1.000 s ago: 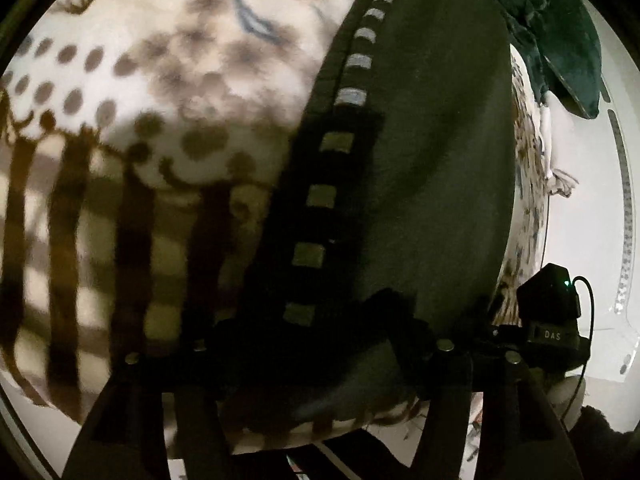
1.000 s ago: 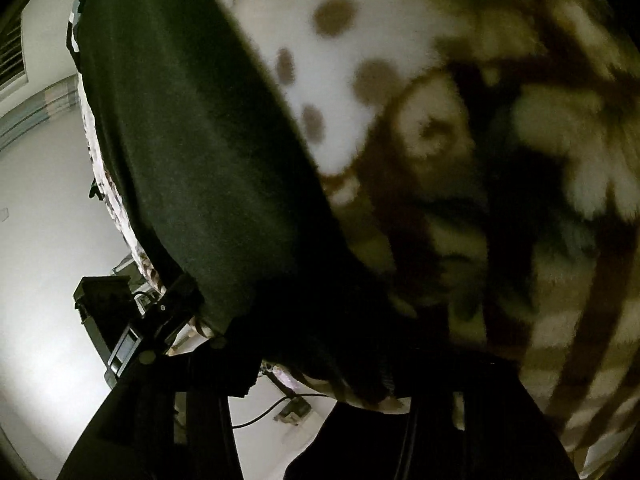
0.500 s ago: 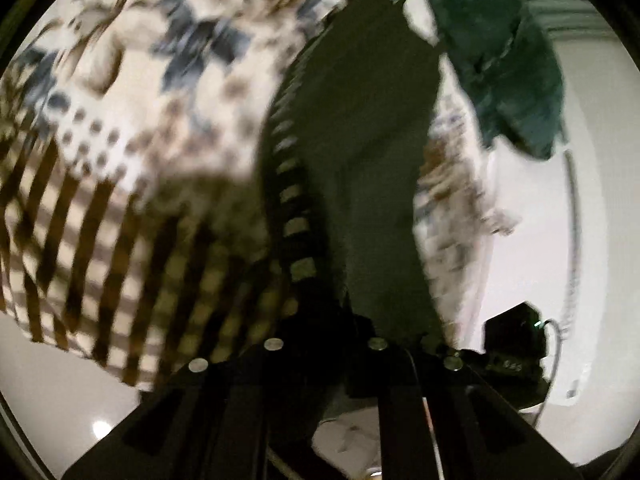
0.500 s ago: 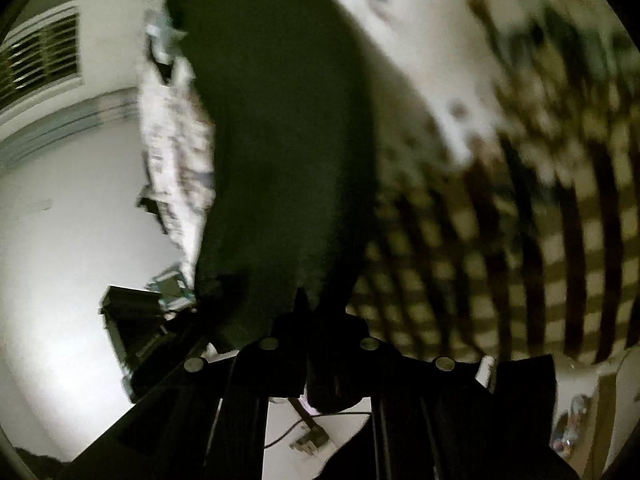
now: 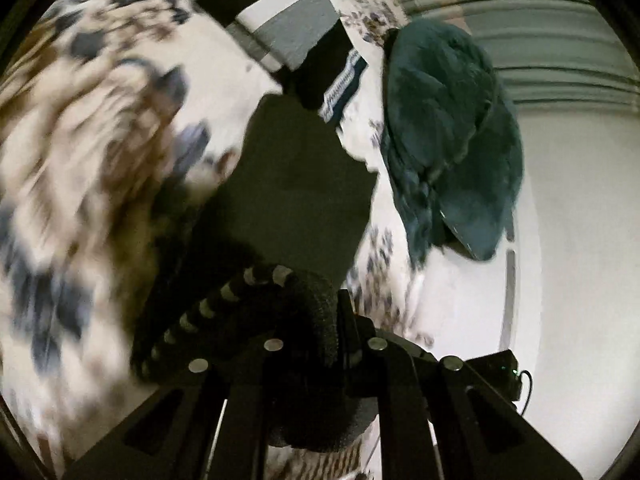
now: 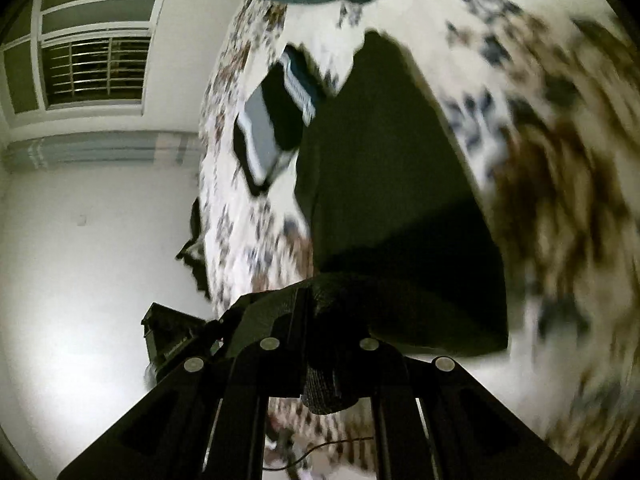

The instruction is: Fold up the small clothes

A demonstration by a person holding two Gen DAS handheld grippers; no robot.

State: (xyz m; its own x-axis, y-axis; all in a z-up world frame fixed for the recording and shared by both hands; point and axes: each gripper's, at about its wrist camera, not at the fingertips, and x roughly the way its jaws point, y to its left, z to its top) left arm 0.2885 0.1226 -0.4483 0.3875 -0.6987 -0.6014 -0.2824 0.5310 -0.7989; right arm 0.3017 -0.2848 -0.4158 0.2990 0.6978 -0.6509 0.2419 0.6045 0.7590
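Black cloth fills both views: we have the garment (image 5: 304, 184) pinched at one end by the near corners, the left claw (image 5: 320, 344) clamped tight on the corner with the pale dashed trim (image 5: 224, 292), the right claw (image 6: 320, 344) clamped just as tight on the plain corner, each with a wad of fabric bunched between its fingers. The far part of the garment lies on the patterned bed (image 5: 80, 168), near a folded striped piece (image 5: 292, 28) and a dark green heap (image 5: 452, 136). We judge this to be the fold-over step, with the near edge lifted and on its way toward the far edge. To do it well, we should keep the two claws level with each other and equally far apart, so the lifted edge stays taut and straight rather than sagging in the middle. We should carry it over low, so the far half does not drag or ruck up, and lay the corners down squarely on the far corners before letting go. Blur makes the far hem hard to read, so we cannot yet judge the alignment.
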